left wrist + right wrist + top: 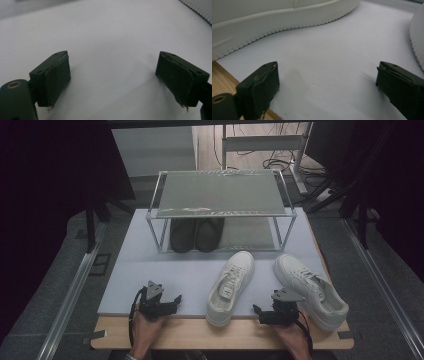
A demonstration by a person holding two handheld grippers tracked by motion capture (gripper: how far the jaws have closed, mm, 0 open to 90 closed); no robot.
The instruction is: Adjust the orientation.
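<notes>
Two white sneakers lie on the pale mat [165, 265]: one [230, 287] in the middle, the other [310, 290] at the right. My left gripper [157, 302] rests at the mat's front edge, left of the middle sneaker, open and empty; its jaws [112, 70] stand wide over bare mat. My right gripper [276, 312] sits low between the two sneakers, open with nothing in it [327, 80]. In the right gripper view, the middle sneaker's ribbed sole [274, 15] runs across the top left and the other sneaker's toe [418, 37] shows at the right edge.
A metal-framed shoe rack [220, 195] stands at the back of the mat, with a pair of dark shoes [196, 234] on its lower level. The wooden table edge [215, 332] runs along the front. Cables and a desk leg lie on the floor behind.
</notes>
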